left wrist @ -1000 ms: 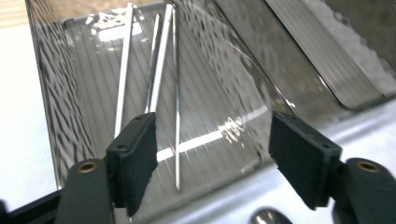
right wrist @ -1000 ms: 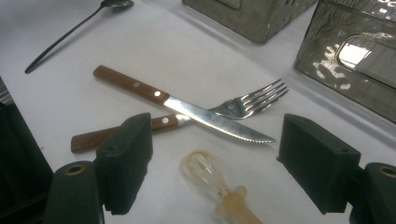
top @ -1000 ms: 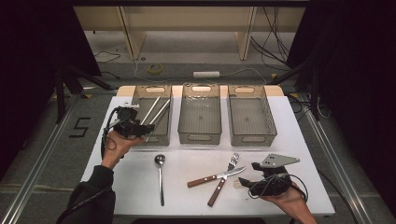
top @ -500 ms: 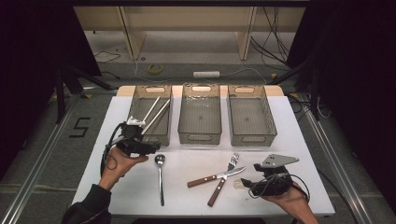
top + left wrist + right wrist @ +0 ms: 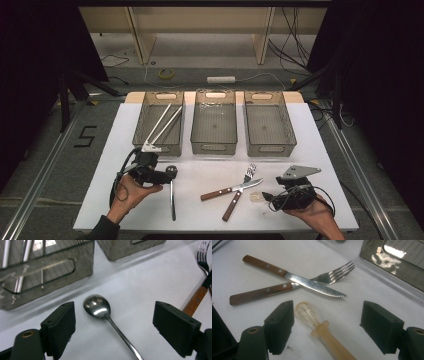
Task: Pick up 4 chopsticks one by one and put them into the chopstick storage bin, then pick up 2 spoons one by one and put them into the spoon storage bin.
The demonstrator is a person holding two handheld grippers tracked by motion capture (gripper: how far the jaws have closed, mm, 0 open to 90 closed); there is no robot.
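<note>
Now left gripper fingers, just opening, widely straddle spoon; bare table around.

Three bins were set side by side along the far half of the table. Two long utensils were leaned in the left bin. Before the bins, a spoon was laid at the left, and a knife was crossed over a fork near the middle. A small whisk was laid right of these.
</note>
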